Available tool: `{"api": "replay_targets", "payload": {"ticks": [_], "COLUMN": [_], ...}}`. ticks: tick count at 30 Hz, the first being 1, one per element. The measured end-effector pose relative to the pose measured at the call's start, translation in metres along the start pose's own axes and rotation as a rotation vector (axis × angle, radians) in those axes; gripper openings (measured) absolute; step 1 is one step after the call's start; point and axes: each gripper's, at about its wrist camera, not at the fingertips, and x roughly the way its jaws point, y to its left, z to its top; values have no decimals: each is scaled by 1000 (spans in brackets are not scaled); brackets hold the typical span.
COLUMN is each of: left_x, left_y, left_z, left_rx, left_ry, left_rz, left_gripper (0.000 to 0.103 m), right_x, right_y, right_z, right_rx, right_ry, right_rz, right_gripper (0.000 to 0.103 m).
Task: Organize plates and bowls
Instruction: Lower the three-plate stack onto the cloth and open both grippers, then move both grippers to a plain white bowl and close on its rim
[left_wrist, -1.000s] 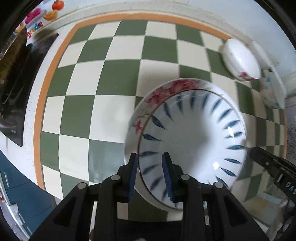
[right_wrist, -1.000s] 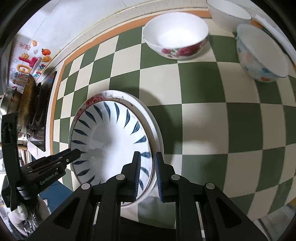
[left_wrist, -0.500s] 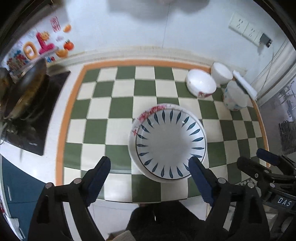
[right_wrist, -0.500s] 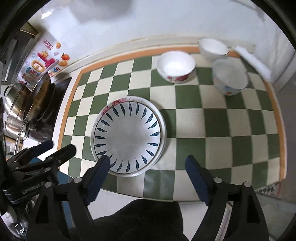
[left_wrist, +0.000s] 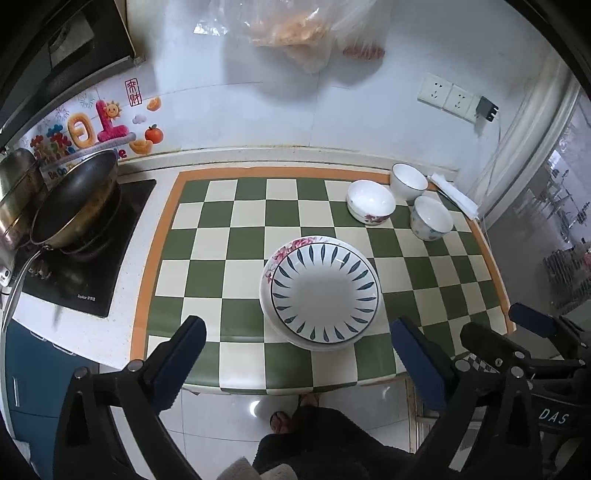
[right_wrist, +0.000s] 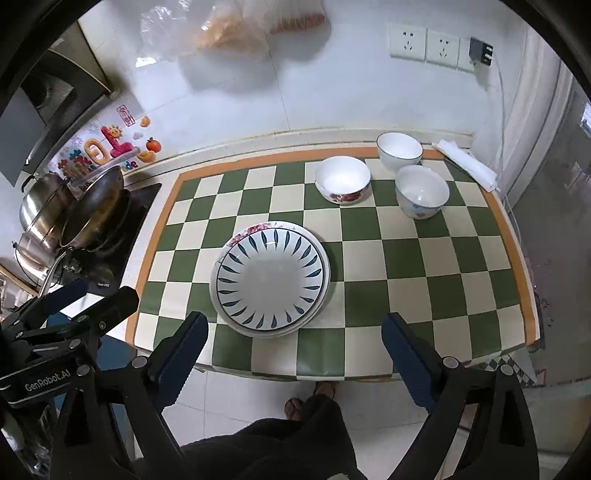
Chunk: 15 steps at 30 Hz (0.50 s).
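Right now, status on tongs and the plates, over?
Left tongs and right tongs opening, nothing between them. Blue-leaf plate stacked on floral plate. Three bowls loose at back right. Nothing in the way.

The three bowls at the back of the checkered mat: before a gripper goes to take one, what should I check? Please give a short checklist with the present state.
1. Left gripper empty, jaws opening, nothing between them: ok.
2. Right gripper empty, jaws opening: ok.
3. Blue-leaf plate rests flat on the floral plate: ok.
4. Floral bowl, white bowl and pale blue bowl upright and empty: ok.
5. Bowls stand apart from each other: cannot tell; they sit very close.
6. Checkered mat bare between plates and bowls: ok.
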Motion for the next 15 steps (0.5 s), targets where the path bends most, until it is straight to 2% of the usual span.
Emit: {"api": "replay_targets", "payload": {"ticks": [7, 10, 15], "left_x": [-1, 6, 38], "left_y": [-2, -8, -18], "left_z": [1, 14, 56], "left_rx": [25, 29, 6], "left_ry": [8, -8, -29], "left_rz": [-18, -1, 13], "left_gripper": [103, 103, 103], "right_x": [-15, -5, 23], "right_y": [-1, -14, -46], "right_z": [-6, 4, 34], "right_rx": [16, 50, 111], "right_ry": [-26, -23, -30], "right_rz": [8, 56, 129], "right_gripper": [99, 99, 99]}}
